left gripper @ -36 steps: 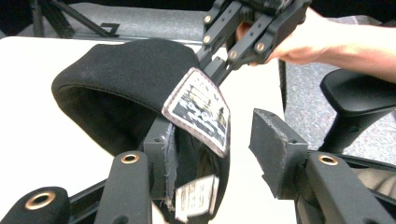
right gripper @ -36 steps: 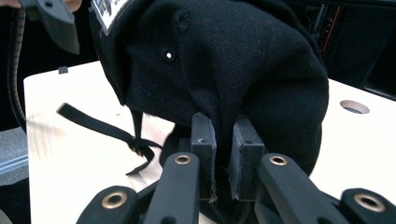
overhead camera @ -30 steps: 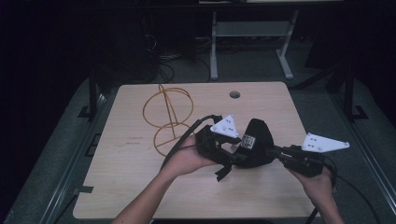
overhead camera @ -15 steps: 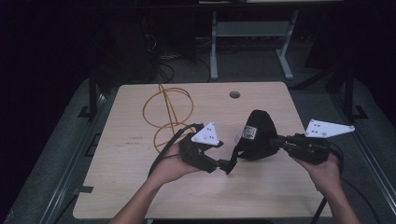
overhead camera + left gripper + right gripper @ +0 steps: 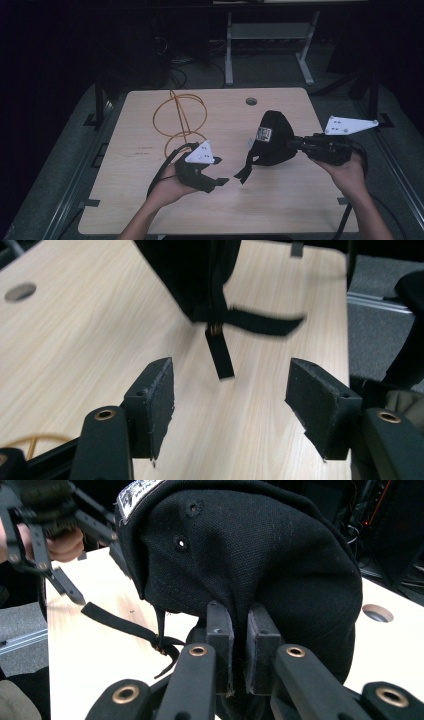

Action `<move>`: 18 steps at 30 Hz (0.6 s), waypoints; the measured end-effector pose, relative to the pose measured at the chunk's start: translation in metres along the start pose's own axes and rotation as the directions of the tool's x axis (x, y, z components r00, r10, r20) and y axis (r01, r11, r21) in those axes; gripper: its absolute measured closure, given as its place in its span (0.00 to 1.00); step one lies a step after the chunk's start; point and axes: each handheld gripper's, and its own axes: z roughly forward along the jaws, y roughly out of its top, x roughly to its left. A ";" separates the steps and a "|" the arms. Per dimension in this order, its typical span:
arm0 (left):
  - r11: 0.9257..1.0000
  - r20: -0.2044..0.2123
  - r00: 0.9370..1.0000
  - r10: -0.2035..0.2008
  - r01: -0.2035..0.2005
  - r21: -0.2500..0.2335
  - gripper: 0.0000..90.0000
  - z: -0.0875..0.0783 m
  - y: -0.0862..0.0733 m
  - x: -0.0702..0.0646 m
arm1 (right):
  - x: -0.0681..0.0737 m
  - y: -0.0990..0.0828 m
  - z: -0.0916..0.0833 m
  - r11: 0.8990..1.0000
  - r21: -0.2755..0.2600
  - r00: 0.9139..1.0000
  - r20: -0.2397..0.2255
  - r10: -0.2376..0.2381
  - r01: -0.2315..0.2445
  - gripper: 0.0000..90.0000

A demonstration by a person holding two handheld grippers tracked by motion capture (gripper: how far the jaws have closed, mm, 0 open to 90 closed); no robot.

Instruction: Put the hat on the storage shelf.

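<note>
On the wooden bench, nearest the person, the left tongs stand apart and hold nothing. To their right, the right tongs are clamped on one black cap, lifted above the bench with its one strap hanging. Farther back lies one orange cable, coiled in loops.

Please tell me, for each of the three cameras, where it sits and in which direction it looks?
High view: fixed above the person's side, looking forward and down on the table; both forearms enter from below.
Left gripper view: rides the left hand-held gripper, looking between its open jaws at the cap's hanging strap.
Right gripper view: rides the right hand-held gripper, jaws pinching the black cap; the other hand shows beyond.
Shared: all show the cap and table.
</note>
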 end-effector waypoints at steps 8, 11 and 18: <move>1.000 -0.037 0.999 -0.012 0.012 0.010 0.38 -0.005 -0.026 0.001 | 0.001 0.025 0.010 1.000 0.003 0.999 -0.027 -0.020 0.020 0.92; 1.000 -0.044 0.999 -0.011 0.011 0.016 0.37 -0.007 -0.031 0.001 | 0.001 0.030 0.012 1.000 -0.005 0.999 -0.034 -0.019 0.019 0.92; 1.000 -0.066 0.997 -0.027 0.028 0.014 0.36 -0.010 -0.044 -0.005 | 0.004 0.056 0.022 0.999 -0.006 0.998 -0.051 -0.033 0.033 0.92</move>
